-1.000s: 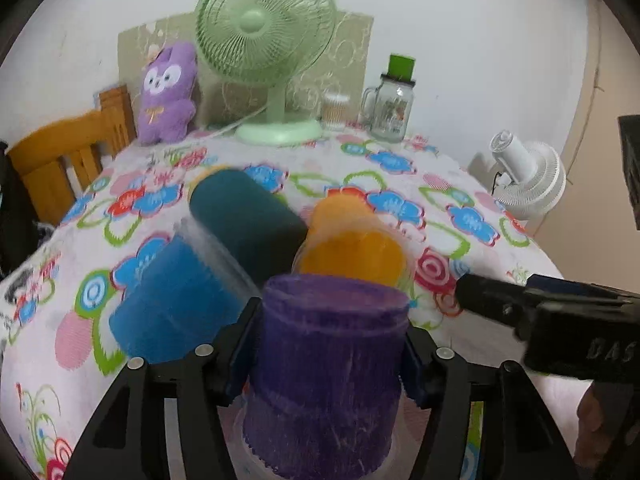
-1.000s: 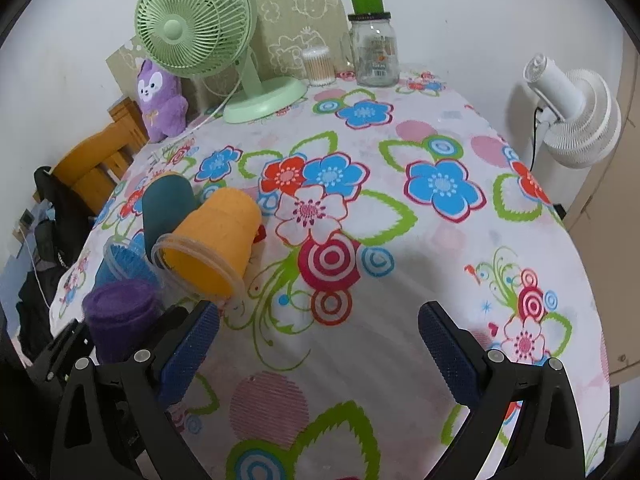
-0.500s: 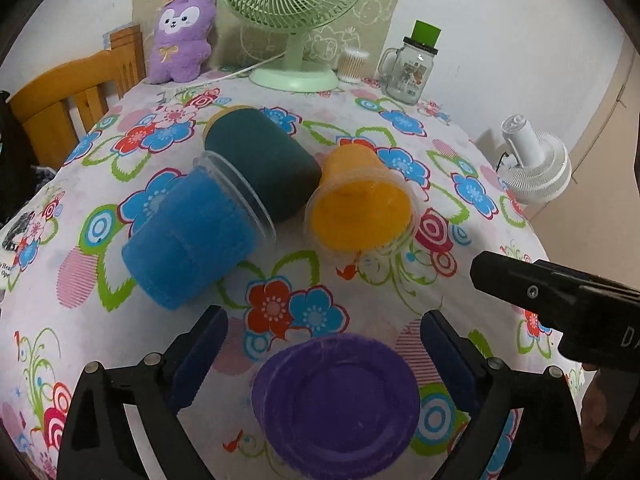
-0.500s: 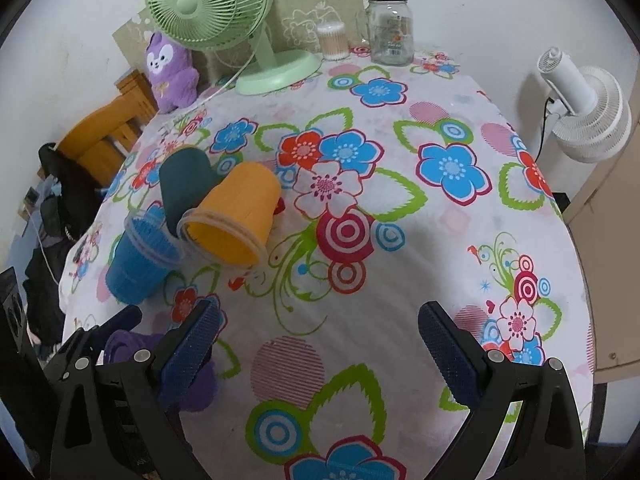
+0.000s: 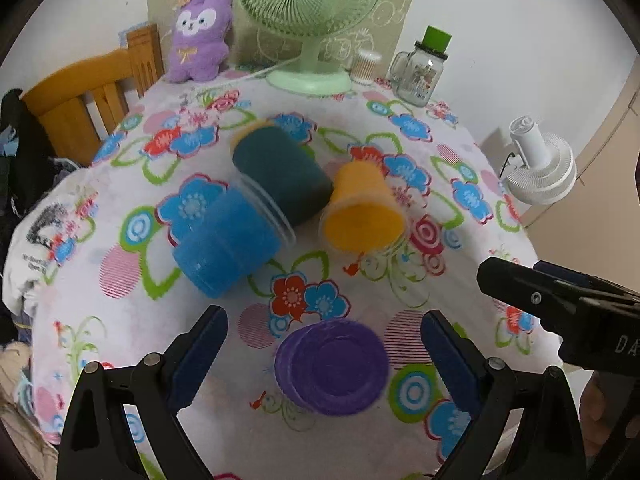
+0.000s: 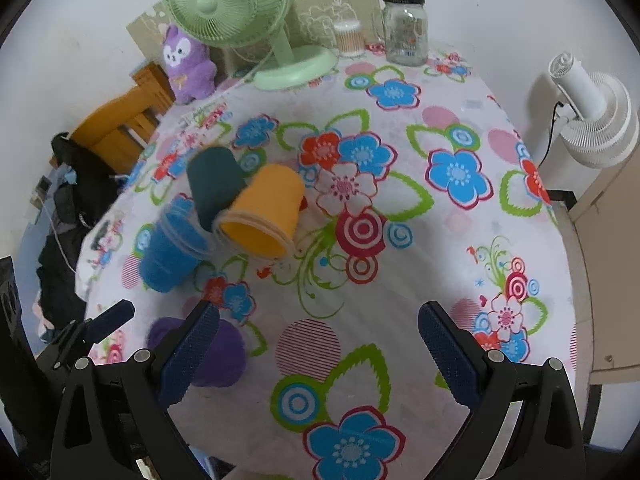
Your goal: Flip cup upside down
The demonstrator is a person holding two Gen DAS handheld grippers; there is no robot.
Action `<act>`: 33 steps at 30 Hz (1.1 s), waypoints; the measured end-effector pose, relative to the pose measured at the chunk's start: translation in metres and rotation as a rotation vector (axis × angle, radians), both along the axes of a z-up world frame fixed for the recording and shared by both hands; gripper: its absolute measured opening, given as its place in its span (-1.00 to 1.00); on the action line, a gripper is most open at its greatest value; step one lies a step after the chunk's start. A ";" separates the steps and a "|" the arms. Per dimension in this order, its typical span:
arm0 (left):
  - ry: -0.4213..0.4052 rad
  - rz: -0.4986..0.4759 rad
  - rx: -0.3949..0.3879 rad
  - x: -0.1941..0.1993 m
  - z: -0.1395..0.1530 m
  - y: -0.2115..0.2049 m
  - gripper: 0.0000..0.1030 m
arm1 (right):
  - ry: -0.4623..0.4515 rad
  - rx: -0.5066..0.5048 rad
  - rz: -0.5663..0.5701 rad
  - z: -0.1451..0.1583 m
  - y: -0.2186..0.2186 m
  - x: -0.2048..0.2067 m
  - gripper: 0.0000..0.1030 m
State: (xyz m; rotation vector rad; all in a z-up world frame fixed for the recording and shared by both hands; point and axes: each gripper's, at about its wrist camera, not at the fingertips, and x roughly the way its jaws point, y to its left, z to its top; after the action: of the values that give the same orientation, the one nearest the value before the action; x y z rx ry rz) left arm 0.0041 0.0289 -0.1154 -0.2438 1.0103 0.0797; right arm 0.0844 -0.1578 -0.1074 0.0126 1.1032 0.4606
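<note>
The purple cup (image 5: 332,366) stands upside down on the tabletop (image 5: 460,152), so left tongs (image 5: 324,354) and right tongs (image 6: 318,350) are both apart, holding nothing.

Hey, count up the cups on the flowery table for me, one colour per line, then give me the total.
Purple cup: 1
Blue cup: 1
Dark teal cup: 1
Orange cup: 1
Total: 4 cups

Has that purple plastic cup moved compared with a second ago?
Yes. The purple plastic cup left the left gripper and now stands upside down on the flowered tablecloth.
</note>
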 end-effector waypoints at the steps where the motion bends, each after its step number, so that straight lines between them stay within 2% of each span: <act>1: -0.001 0.000 0.002 -0.001 0.007 -0.001 0.94 | -0.005 0.005 0.002 0.006 -0.001 -0.001 0.96; 5: 0.002 0.015 0.012 -0.003 0.034 -0.002 1.00 | -0.027 0.029 -0.002 0.034 -0.009 -0.007 0.96; 7: 0.033 0.027 0.036 -0.002 0.047 -0.002 1.00 | -0.042 0.029 -0.006 0.047 -0.013 -0.013 0.96; 11: 0.048 0.039 -0.009 -0.006 0.065 -0.001 0.99 | -0.083 0.038 -0.025 0.068 -0.021 -0.026 0.96; 13: 0.074 0.069 0.006 -0.010 0.076 -0.001 0.99 | -0.110 0.037 -0.039 0.079 -0.026 -0.033 0.96; 17: 0.060 0.099 0.042 -0.021 0.093 -0.003 0.99 | -0.154 0.031 -0.055 0.096 -0.032 -0.044 0.96; 30: -0.020 0.032 0.155 -0.038 0.127 -0.013 1.00 | -0.245 -0.007 -0.093 0.120 -0.034 -0.074 0.96; 33: -0.025 0.031 0.154 -0.039 0.131 -0.011 0.99 | -0.260 -0.012 -0.098 0.125 -0.033 -0.077 0.96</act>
State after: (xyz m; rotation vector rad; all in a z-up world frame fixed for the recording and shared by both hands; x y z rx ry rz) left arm -0.0354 0.0182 0.0157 -0.1190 0.9706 0.1815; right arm 0.0073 -0.1904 0.0176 -0.0041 0.8457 0.3562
